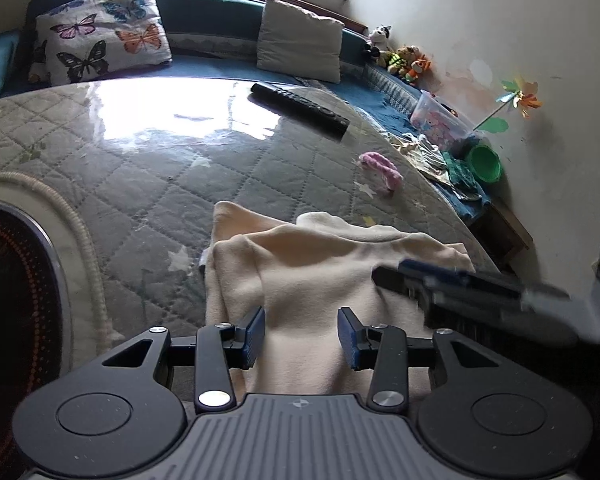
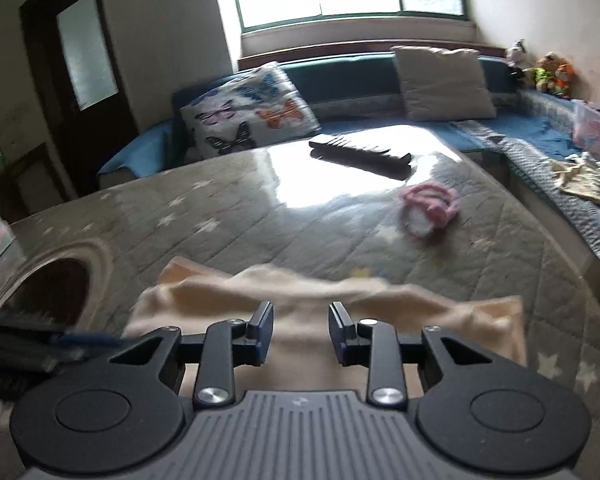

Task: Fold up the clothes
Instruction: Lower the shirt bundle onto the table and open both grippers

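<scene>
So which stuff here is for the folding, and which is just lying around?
For the folding:
cream garment
left hand-held gripper
right hand-held gripper

Just lying around:
remote control
pink fluffy thing
butterfly pillow
soft toys
green bowl

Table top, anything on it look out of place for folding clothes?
Yes. A black remote control and a pink fuzzy headband lie on the quilted table cover beyond the cream garment. The garment itself sits rumpled, its far edge bunched. Nothing looks spilled or damaged.
</scene>
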Available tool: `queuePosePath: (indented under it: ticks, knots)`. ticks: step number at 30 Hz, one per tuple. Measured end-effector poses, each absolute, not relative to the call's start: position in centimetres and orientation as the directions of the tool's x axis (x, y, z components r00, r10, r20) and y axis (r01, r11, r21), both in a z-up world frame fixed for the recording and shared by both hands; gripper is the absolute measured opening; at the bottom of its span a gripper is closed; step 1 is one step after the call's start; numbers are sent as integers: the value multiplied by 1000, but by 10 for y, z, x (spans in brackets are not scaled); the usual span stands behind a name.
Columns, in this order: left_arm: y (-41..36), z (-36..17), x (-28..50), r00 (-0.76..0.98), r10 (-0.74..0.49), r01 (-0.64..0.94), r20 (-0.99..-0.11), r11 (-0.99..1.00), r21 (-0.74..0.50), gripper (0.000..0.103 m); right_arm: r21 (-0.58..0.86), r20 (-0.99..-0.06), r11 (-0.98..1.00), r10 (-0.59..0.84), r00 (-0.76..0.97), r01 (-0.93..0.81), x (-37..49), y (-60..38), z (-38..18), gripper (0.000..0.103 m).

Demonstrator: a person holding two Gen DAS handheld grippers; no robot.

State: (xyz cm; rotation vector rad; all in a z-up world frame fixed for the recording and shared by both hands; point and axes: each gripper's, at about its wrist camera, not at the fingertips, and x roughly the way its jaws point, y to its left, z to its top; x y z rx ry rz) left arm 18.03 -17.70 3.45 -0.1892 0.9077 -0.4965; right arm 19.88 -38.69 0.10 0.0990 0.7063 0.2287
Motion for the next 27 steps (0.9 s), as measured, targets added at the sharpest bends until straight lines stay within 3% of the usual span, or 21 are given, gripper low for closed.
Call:
queuePosePath:
  ticks: [14, 20, 27]
  knots:
    - [-166, 29, 189, 520, -466, 291, -716, 885, -364, 32, 117, -622, 925, 352, 700, -361, 156, -346, -1, 35]
    - [-163, 29, 191, 531, -452, 280, -716, 892, -356, 32, 20, -601, 897, 364, 711, -442, 126, -319, -6, 35]
    - [-157, 31, 188, 546, -430, 270, -719, 903, -335, 32, 16, -598, 859, 418, 684, -511, 99, -301, -6, 39]
